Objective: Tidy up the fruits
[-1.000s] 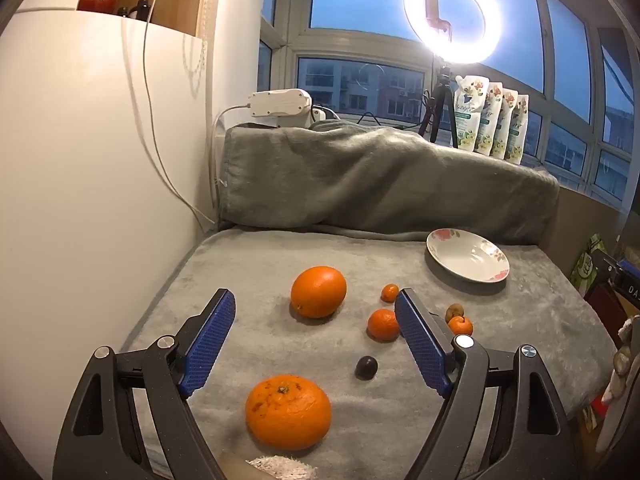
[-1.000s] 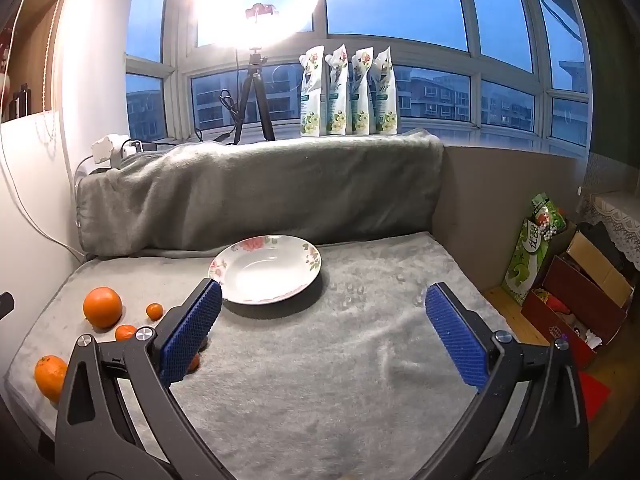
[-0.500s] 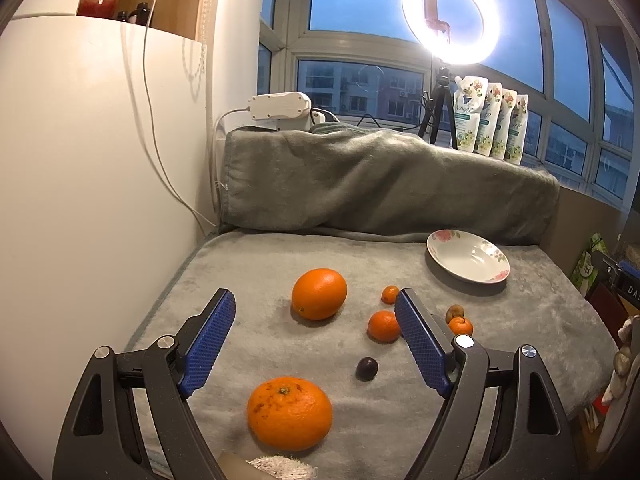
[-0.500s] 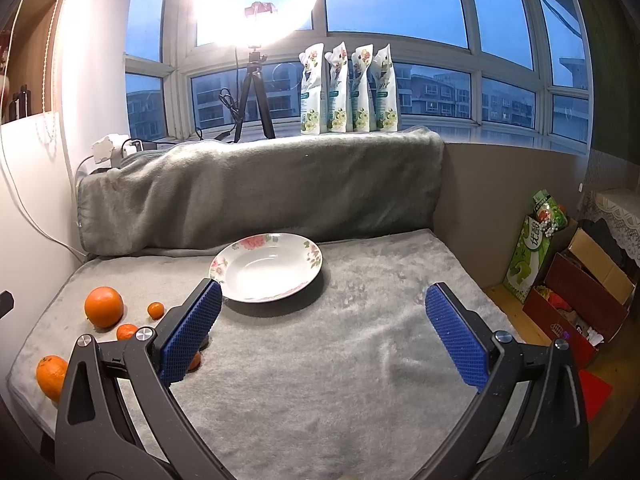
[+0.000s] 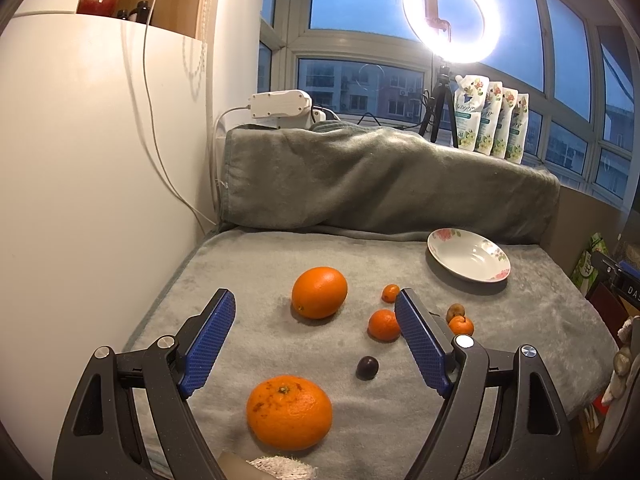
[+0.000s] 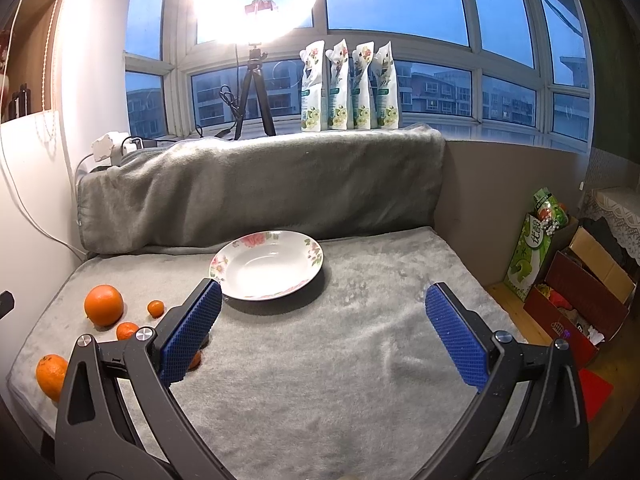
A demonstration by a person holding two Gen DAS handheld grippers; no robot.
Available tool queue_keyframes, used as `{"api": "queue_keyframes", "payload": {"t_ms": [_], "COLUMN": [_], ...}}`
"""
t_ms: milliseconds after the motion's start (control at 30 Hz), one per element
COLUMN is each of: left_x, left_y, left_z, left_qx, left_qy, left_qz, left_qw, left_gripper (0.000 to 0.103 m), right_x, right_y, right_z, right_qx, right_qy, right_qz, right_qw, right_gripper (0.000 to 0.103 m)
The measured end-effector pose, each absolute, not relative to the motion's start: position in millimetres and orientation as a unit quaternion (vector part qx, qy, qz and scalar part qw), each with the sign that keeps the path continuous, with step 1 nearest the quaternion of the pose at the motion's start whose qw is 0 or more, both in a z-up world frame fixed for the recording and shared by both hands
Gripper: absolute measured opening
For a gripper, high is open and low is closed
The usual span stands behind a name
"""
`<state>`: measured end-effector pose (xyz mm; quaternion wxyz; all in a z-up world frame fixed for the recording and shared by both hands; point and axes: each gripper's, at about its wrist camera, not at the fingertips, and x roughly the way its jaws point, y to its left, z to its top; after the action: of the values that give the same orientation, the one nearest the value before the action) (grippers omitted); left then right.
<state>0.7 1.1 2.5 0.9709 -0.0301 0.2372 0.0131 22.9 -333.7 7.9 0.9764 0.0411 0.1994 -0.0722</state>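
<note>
While both grippers hang spread wide and empty over the bench [image 5: 540, 320], the left gripper [image 5: 314, 334] faces the fruit near the left edge: a big orange [image 5: 319, 292], a mandarin [image 5: 289, 412] at the front edge, a dark plum [image 5: 367, 367]. Its right finger [image 5: 420, 340] partly hides small oranges [image 5: 383, 324]. The right gripper [image 6: 323, 334] faces the plate [image 6: 267, 266] toward the back; its left finger [image 6: 191, 334] covers one fruit.
</note>
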Motion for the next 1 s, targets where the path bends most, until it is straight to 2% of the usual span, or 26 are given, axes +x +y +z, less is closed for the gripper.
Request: {"api": "queue_keyframes", "payload": {"t_ms": [1000], "left_x": [1.9], "left_y": [1.3], "left_z": [0.4], "left_qx": [-0.03], "left_qy": [0.239], "left_qz": [0.013], "left_qw": [0.971], "left_gripper": [0.082], "right_x": [24.9], "right_y": [-331.1], "right_z": [5.9], "right_qx": [0.043], "right_qy": [0.204], "right_qz": [-0.07], "right_qw": [0.975], "right_gripper": [0.103]}}
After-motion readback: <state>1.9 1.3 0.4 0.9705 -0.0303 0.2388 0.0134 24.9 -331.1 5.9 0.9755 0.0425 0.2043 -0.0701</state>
